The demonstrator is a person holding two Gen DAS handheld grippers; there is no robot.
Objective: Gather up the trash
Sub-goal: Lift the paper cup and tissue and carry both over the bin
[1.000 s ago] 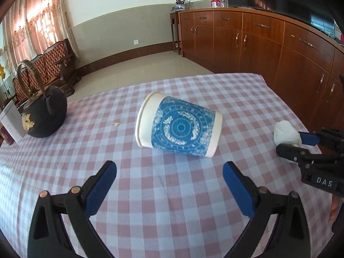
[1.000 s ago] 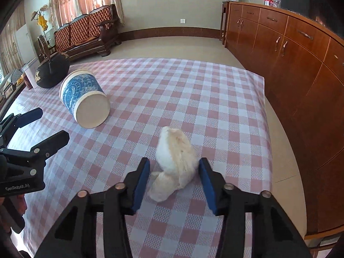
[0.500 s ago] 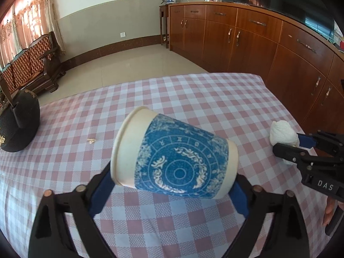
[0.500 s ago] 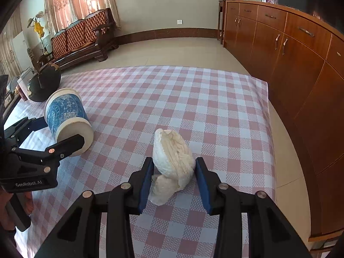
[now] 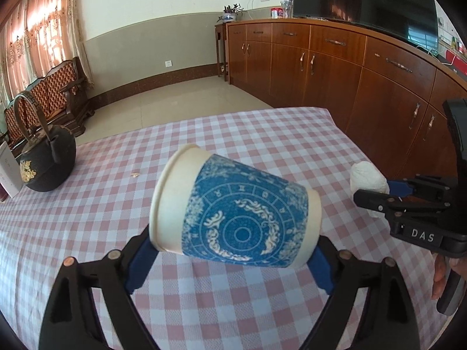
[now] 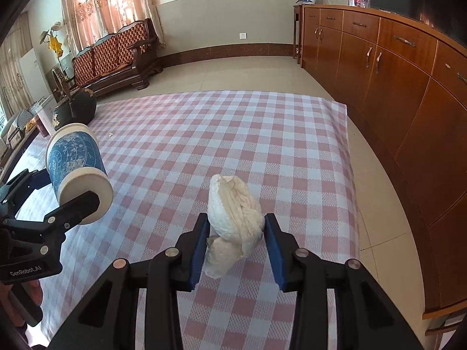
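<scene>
Left wrist view shows the left gripper (image 5: 233, 250) clamping the light, crushable paper cup (image 5: 233, 213) end-to-end above the tabletop's (image 5: 262, 134) middle, while the right gripper (image 6: 235, 243) pinches the soft wadded tissue (image 6: 233, 207) near the right edge.

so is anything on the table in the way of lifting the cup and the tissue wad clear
Nothing visible is. The paper cup is clamped end to end in the left gripper, the tissue wad in the right gripper. The kettle sits off at the tablecloth's far left edge, and only a small scrap lies between.
</scene>
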